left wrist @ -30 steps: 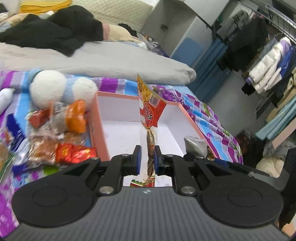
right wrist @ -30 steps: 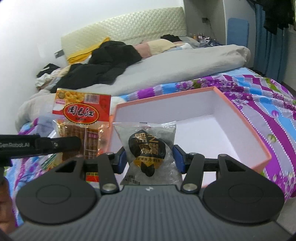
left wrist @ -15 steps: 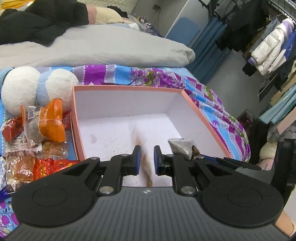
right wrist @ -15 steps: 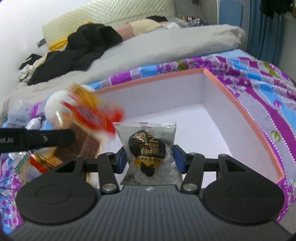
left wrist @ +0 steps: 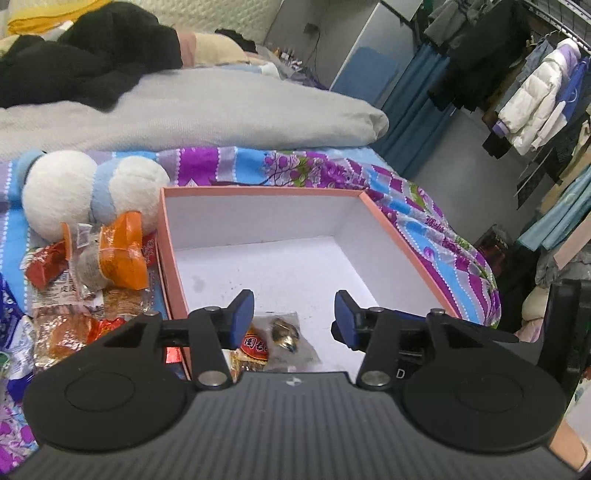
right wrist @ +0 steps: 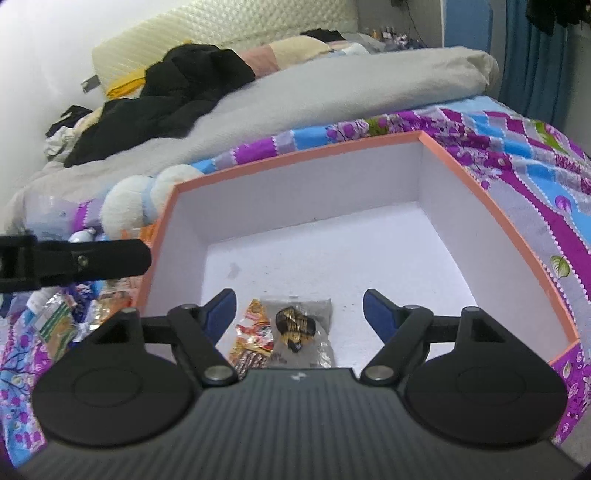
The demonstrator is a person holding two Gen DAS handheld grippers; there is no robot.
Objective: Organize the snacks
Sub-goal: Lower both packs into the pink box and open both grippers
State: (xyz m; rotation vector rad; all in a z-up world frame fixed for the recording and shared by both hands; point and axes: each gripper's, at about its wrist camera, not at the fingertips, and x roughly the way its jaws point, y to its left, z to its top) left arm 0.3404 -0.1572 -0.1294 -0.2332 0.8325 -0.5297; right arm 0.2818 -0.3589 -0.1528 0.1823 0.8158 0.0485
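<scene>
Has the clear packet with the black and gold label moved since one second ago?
Yes. It left the right gripper, now open, and dropped onto the floor of the orange box, beside the red snack packet; clear packet.

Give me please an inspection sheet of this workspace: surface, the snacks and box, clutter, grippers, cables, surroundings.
Surface: bed with a purple and blue patterned sheet.
Job's things: orange-rimmed box with white inside; on its floor, near edge, lie a red and yellow snack packet and a clear packet with a dark snack, overlapping. A snack pile waits outside the box, on its left.
Clutter: white and blue plush toy beside the box; black clothes on the grey duvet.
Grippers: left gripper open, holding nothing; right gripper open, holding nothing, both over the box.
Cables: nothing seen clearly.
Surroundings: clothes rack, blue curtain, padded headboard.
</scene>
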